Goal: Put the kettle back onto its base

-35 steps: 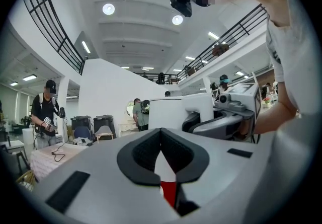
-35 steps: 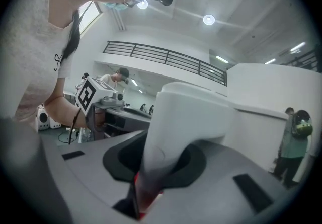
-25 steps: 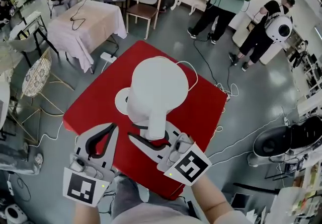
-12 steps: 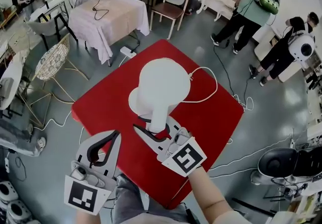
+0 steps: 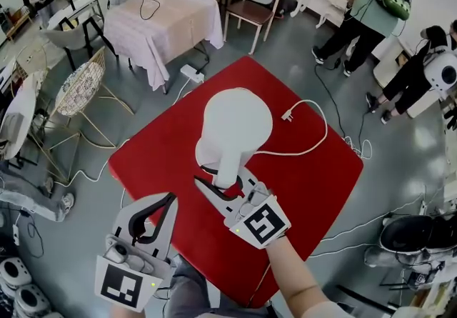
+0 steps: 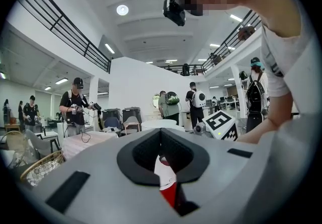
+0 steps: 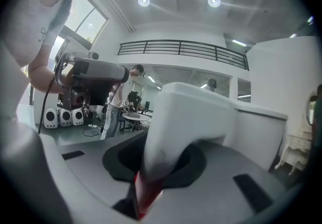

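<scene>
The right gripper [image 5: 220,181] is clamping its jaws on the handle [image 5: 224,164] of the white kettle [image 5: 234,122]. In the right gripper view the handle [image 7: 176,127] is filling the hollow between the dark pads of the right gripper [image 7: 151,167], which are standing partly apart around it. The kettle is standing upright over the middle of the red table [image 5: 164,159], its rounded top facing the head camera. Its handle is pointing toward the table's near edge and the person, so the line from handle to body is running from that near edge toward the far corner. A sliver of the white base [image 5: 201,147] is peeking out at the kettle's left side, toward the table's left corner; whether the kettle is resting on it or hanging just above cannot be told. A white cord [image 5: 314,139] is curving from the kettle toward the table's right corner, its plug [image 5: 288,116] lying on the red top. The left gripper [image 5: 158,211] is hovering at the table's near-left edge, and in the left gripper view its jaws are meeting at the tips around an empty hollow, gripping nothing.
</scene>
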